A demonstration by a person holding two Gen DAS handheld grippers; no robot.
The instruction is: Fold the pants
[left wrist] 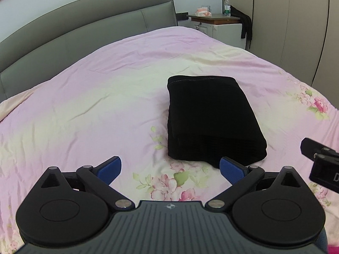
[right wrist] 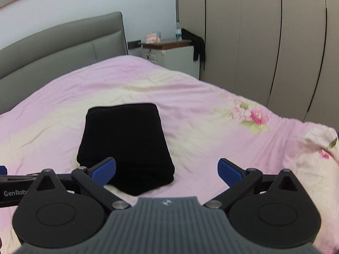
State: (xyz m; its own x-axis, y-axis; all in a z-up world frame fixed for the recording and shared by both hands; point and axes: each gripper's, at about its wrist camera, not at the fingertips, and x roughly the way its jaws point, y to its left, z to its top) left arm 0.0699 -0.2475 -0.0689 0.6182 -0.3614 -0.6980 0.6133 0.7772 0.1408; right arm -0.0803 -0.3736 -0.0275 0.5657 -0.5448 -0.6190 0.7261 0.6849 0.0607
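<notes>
The black pants [left wrist: 211, 118] lie folded into a compact rectangle on the pink floral bedspread [left wrist: 95, 105]. They also show in the right wrist view [right wrist: 125, 144]. My left gripper [left wrist: 170, 169] is open and empty, hovering just in front of the near edge of the pants. My right gripper [right wrist: 167, 170] is open and empty, in front of the bundle's near right corner; its left finger [right wrist: 103, 170] overlaps the pants in view. Part of the right gripper shows at the right edge of the left wrist view [left wrist: 320, 160].
A grey padded headboard [left wrist: 84, 31] runs along the far side of the bed. A white nightstand [left wrist: 220, 24] with a bottle [left wrist: 227, 6] and a dark garment hanging off it stands at the back right. Wardrobe doors [right wrist: 264, 42] line the right side.
</notes>
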